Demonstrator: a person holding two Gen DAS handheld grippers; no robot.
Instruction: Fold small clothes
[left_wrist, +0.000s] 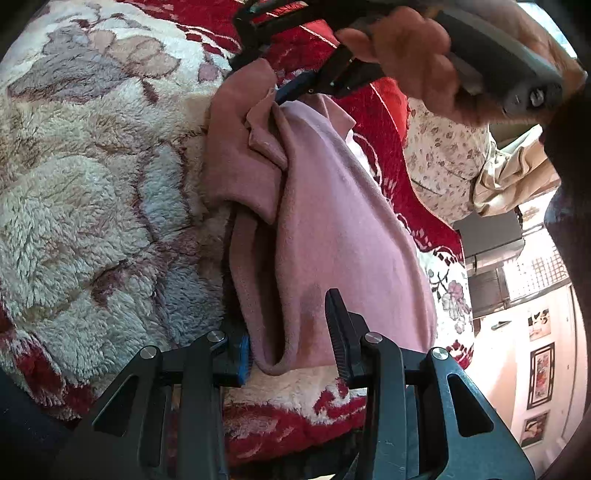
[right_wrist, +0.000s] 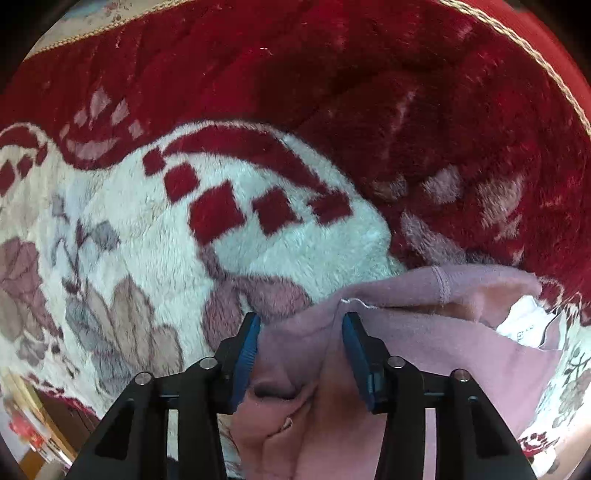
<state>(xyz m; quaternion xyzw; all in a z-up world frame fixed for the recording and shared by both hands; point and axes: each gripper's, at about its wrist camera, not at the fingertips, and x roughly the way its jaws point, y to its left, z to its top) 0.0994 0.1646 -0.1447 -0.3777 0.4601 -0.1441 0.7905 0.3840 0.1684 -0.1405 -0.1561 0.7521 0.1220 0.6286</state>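
I cannot read any text here. On the pink garment (right_wrist: 424, 354) I see a small white label (right_wrist: 524, 326) near its right edge with some tiny dark marks, but they are too small and blurred for me to read.

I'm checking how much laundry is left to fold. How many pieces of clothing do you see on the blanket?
1: a pink garment lying on the fleece blanket, bunched between both grippers, left gripper and right gripper, each with open fingers. Others may lie outside these views.
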